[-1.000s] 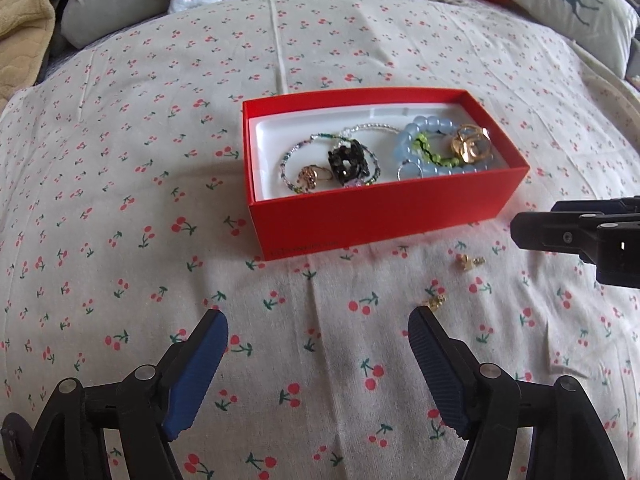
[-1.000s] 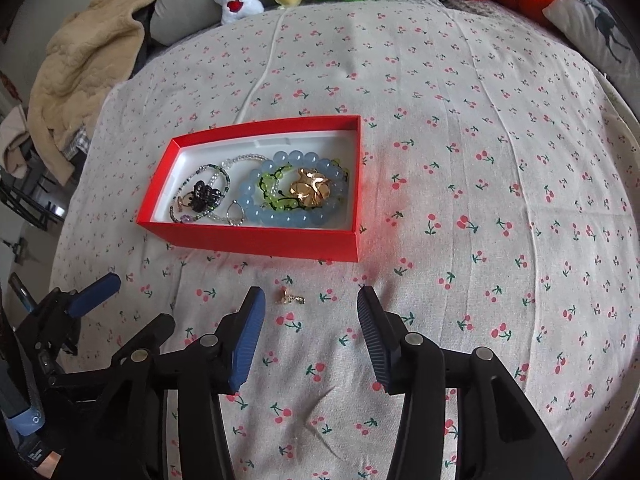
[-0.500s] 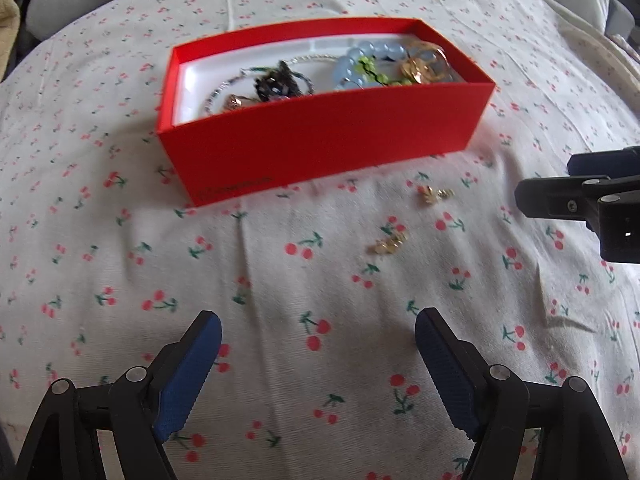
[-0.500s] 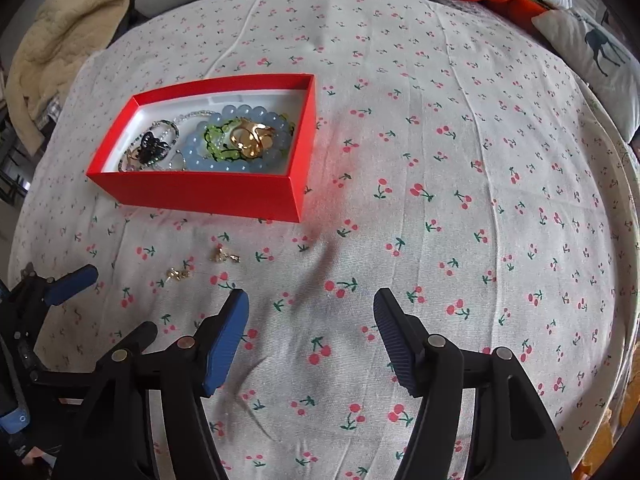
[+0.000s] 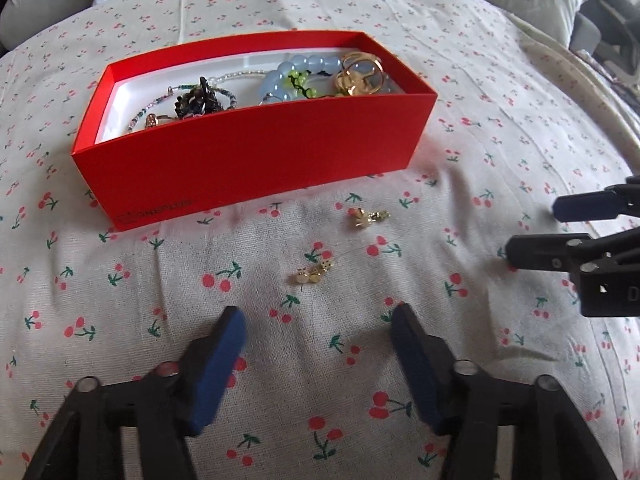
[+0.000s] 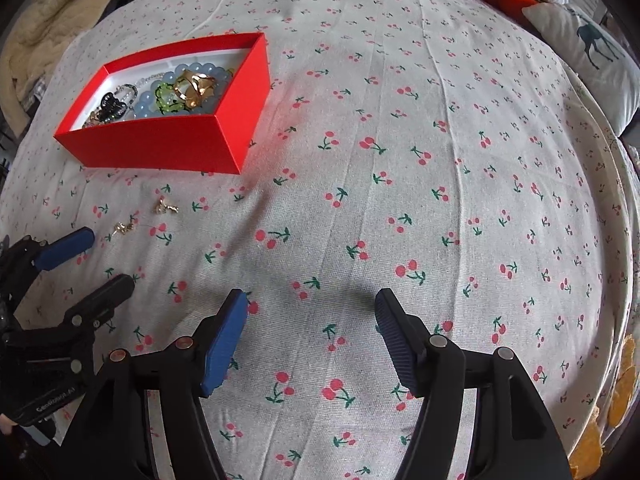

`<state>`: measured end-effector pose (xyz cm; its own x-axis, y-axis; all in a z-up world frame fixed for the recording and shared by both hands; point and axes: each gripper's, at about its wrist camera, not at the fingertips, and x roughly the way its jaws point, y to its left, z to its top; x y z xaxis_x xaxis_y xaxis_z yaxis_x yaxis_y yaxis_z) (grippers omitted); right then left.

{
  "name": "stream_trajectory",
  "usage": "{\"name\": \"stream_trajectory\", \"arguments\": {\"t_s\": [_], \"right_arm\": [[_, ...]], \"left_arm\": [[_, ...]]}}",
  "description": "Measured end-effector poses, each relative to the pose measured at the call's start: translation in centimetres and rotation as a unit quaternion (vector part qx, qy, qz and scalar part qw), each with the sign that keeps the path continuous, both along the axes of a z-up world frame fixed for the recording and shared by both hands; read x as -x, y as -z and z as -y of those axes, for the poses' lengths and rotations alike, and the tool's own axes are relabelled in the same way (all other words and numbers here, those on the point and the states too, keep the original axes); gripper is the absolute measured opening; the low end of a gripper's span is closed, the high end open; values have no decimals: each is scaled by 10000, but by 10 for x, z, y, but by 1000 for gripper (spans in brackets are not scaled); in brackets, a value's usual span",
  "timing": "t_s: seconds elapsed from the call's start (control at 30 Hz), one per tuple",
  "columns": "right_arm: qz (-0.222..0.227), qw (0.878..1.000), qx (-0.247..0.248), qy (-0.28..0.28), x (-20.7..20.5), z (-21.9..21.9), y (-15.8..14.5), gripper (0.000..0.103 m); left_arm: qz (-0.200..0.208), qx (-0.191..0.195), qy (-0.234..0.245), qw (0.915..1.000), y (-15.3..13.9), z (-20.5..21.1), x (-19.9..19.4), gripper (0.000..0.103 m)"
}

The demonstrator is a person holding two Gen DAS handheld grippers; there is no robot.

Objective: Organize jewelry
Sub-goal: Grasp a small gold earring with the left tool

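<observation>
On the bed cover [image 5: 500, 92] stands the box [image 5: 256, 164] with bracelets [image 5: 288, 76] in it. Before the box lie two earrings [image 5: 312, 274], one nearer to my left gripper [image 5: 316, 334].

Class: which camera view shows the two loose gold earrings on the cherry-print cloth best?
The left wrist view: both earrings lie large, just ahead of the closing, empty left gripper. The right wrist view shows them small, far left.

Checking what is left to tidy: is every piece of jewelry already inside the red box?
No: two small gold earrings lie on the cherry-print cloth in front of the red box.
</observation>
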<state>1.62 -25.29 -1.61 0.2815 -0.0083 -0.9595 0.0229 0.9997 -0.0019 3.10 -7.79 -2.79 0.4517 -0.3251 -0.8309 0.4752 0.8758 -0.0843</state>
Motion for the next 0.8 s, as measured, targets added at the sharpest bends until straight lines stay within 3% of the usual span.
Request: {"name": "stream_trajectory", "arguments": {"t_s": [0.43,0.53,0.63,0.8], "right_arm": [[-21,10000,-4,6,4,6,0,69],[-30,10000,5,16,2,5,0,69],[-32,10000,27,15,0,2,1,69],[-34,10000,21,12,-4,-4,1,69]], "left_arm": [[70,-61,-20,10000,4,13,-10,36],[125,-104,-53,9999,4,14,-10,25],[246,-239,32,9994,4,20,-7,7],[237,-276,20,9993,0,19,-5,6]]}}
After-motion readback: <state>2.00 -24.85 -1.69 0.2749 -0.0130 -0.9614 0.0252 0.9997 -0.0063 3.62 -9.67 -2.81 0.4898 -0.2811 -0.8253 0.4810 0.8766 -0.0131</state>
